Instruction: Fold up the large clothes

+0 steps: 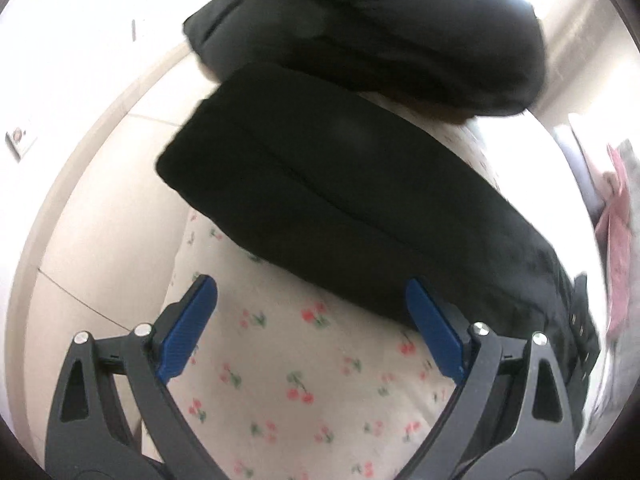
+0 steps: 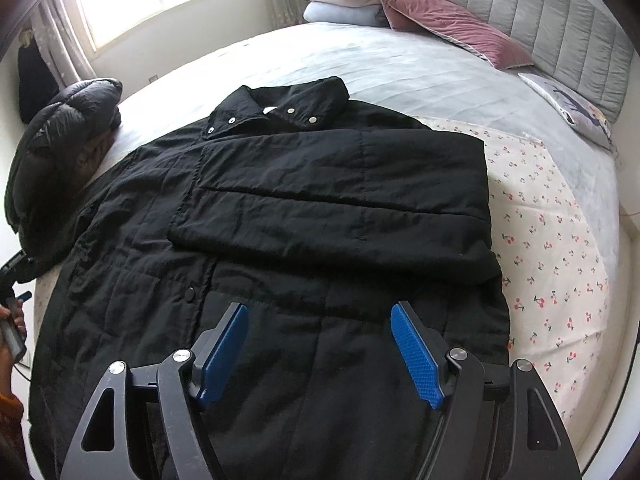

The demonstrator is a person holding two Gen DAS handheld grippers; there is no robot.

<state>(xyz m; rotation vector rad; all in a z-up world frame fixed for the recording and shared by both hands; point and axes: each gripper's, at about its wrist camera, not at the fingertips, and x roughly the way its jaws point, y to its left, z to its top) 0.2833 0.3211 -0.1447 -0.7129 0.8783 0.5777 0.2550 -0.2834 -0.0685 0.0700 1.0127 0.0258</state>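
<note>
A large black quilted coat (image 2: pixel 280 216) lies flat on the bed, collar with silver snaps toward the headboard, one sleeve folded across its chest. My right gripper (image 2: pixel 320 320) hovers open and empty over the coat's lower part. In the left wrist view the coat's edge (image 1: pixel 320 200) lies on a white cherry-print sheet (image 1: pixel 304 380). My left gripper (image 1: pixel 312 300) is open and empty just short of that edge, above the sheet. The left gripper also shows at the far left of the right wrist view (image 2: pixel 16 280).
A folded black puffer jacket (image 2: pixel 60 140) sits at the bed's left edge, also shown in the left wrist view (image 1: pixel 380 28). Pink pillows (image 2: pixel 448 24) and folded blankets (image 2: pixel 344 0) lie by the grey headboard (image 2: pixel 540 12). The cherry sheet (image 2: pixel 552 240) covers the bed's right side.
</note>
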